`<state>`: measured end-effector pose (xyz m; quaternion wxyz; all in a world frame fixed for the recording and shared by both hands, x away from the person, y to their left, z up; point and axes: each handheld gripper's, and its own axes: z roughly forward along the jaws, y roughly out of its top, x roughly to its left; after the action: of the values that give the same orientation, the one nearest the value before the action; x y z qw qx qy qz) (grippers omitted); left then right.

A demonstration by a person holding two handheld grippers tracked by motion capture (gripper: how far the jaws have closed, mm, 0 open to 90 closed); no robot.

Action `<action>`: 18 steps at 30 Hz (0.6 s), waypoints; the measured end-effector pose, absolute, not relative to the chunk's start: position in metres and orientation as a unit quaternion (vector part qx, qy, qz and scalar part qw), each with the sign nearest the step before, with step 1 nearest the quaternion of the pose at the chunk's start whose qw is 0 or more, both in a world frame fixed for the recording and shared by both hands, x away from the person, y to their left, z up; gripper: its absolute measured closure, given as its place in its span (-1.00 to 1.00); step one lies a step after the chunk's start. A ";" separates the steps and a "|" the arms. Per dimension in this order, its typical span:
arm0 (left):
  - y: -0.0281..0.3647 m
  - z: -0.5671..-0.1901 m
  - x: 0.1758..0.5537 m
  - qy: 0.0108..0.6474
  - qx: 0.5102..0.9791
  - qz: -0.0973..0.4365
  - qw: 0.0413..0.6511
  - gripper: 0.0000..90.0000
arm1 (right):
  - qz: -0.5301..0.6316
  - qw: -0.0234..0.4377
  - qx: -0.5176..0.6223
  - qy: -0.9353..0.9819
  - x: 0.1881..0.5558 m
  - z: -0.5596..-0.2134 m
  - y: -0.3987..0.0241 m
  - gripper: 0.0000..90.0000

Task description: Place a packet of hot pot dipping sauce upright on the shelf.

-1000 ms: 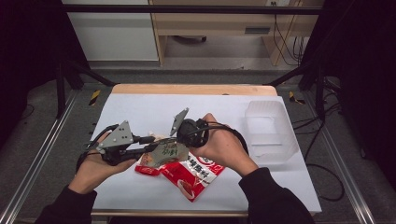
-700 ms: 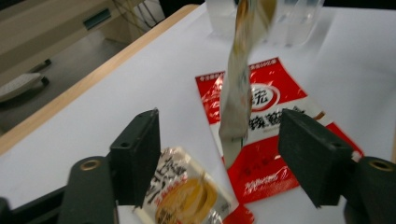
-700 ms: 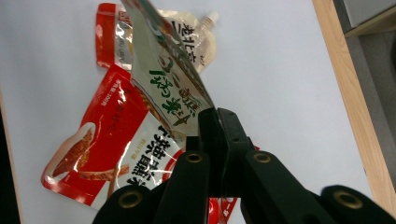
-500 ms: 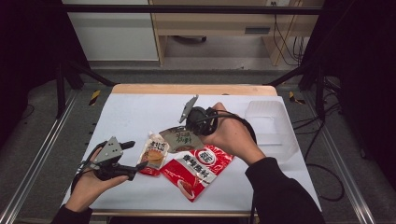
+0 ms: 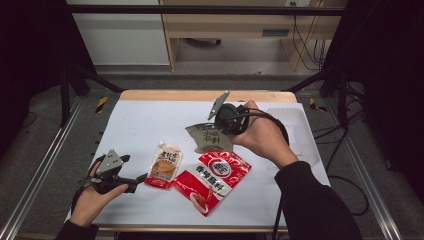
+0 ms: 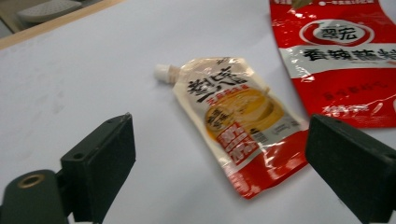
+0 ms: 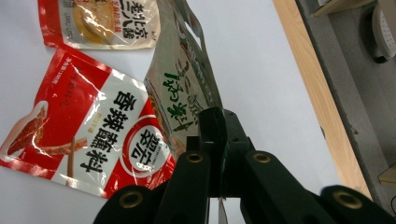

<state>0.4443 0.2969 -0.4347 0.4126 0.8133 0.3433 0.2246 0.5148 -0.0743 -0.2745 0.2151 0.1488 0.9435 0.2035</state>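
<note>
From the high view, the counter point(image 5: 135, 125) is a white sheet over a wooden top whose pale edge shows at the far side, standing on a grey floor with dark frame rails at either side and pale cabinets behind. Three packets are on it or above it: a spouted sauce pouch point(image 5: 164, 165) lying flat, a large red packet point(image 5: 215, 180) flat just beside it, and a beige packet point(image 5: 210, 139) held off the surface. There are two grippers. The left gripper point(image 5: 140, 178) sits low at the near left, just short of the spouted sauce pouch. The right gripper point(image 5: 216, 131) holds the beige packet above the red one.

In the left gripper view the jaws have just been opening and stand wide, with nothing pinched; the spouted sauce pouch point(image 6: 233, 116) lies on the white sheet beyond them.

In the right gripper view the jaws are clamped tight on the beige packet point(image 7: 184, 88), which hangs over the large red packet point(image 7: 88, 135).
</note>
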 end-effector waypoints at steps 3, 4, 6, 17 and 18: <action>0.306 -0.439 0.446 0.360 0.804 0.231 0.412 -0.86 | 0.208 0.221 0.160 0.939 0.517 -0.269 -0.086 1.00; 0.309 -0.441 0.447 0.366 0.802 0.235 0.409 -0.86 | 0.208 0.223 0.162 0.939 0.517 -0.268 -0.091 1.00; 0.313 -0.443 0.448 0.381 0.793 0.241 0.409 -0.86 | 0.208 0.229 0.165 0.936 0.517 -0.264 -0.099 1.00; 0.325 -0.446 0.452 0.415 0.776 0.271 0.390 -0.86 | 0.211 0.254 0.191 0.924 0.509 -0.247 -0.140 1.00; 0.327 -0.447 0.453 0.419 0.774 0.272 0.388 -0.86 | 0.211 0.255 0.192 0.924 0.508 -0.247 -0.144 1.00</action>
<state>0.4532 0.3271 -0.4468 0.3885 0.7744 0.4186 0.2723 0.5077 -0.1437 -0.2467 0.2546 0.1924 0.9239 0.2113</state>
